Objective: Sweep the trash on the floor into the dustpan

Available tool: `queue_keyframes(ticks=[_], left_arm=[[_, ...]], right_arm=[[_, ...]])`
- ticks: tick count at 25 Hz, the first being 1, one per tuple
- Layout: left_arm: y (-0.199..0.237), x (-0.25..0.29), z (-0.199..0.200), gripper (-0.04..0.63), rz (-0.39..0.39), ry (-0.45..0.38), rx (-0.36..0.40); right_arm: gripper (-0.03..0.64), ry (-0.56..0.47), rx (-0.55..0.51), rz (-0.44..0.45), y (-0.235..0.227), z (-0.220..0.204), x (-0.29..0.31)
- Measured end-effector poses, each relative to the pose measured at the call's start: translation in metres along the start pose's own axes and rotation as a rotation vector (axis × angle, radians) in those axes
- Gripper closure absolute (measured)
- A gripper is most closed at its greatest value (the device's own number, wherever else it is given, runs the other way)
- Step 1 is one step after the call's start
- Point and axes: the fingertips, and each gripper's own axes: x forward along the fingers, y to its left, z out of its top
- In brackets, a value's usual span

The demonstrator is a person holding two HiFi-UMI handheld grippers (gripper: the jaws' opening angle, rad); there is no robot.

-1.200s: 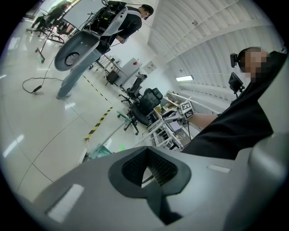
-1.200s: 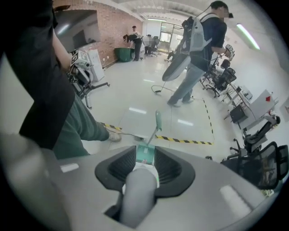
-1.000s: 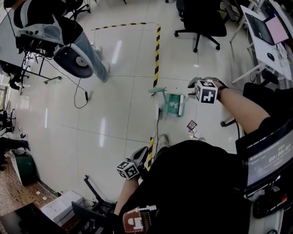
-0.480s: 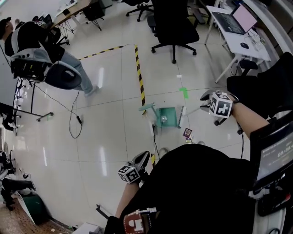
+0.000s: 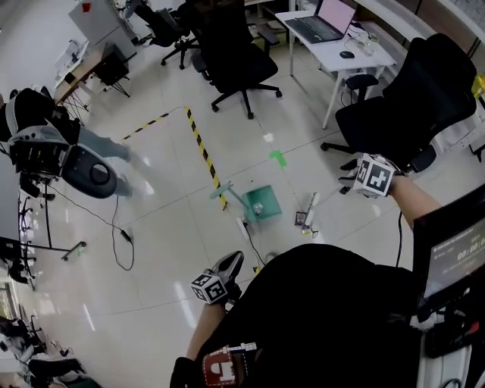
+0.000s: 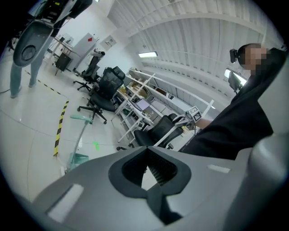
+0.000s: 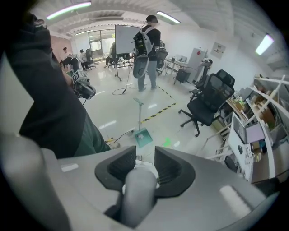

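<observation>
A green dustpan (image 5: 260, 203) stands on the floor with its long handle (image 5: 227, 193) leaning up-left; a small crumpled piece lies in it. Just right of it is a white broom head (image 5: 311, 203), with a small wrapper (image 5: 301, 219) beside it. My right gripper (image 5: 348, 176) is further right and shut on the broom's grey handle (image 7: 137, 189). That gripper's own view shows the dustpan (image 7: 143, 136) ahead on the floor. My left gripper (image 5: 229, 267) hangs low by my body, shut and empty (image 6: 149, 173). From there the dustpan (image 6: 77, 159) is far off to the left.
Black-yellow tape (image 5: 203, 151) runs across the tiles behind the dustpan, and a green tape mark (image 5: 278, 158) lies nearby. Black office chairs (image 5: 235, 64) (image 5: 402, 114) and a desk with a laptop (image 5: 333, 23) stand behind. A person with a backpack (image 5: 45, 144) is at the left, near a cable (image 5: 114, 227).
The head view has swung, so the dustpan sits further down-left of the right gripper. The broom head now rests right of the dustpan. The left gripper stays low by my body.
</observation>
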Motion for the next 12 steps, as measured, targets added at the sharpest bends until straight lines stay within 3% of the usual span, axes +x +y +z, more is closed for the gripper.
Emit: queue_keyframes(ticks=[7,12], left_arm=[[-0.102,0.031,-0.049,0.594,0.005,0.012,0.106],[-0.188,0.048,-0.121,0.595,0.047,-0.045,0.067]], right_arm=[[0.500,-0.218,0.083,-0.042,0.038,-0.081,-0.071],[0.574,-0.358,0.147,-0.058,0.081,-0.145,-0.116]])
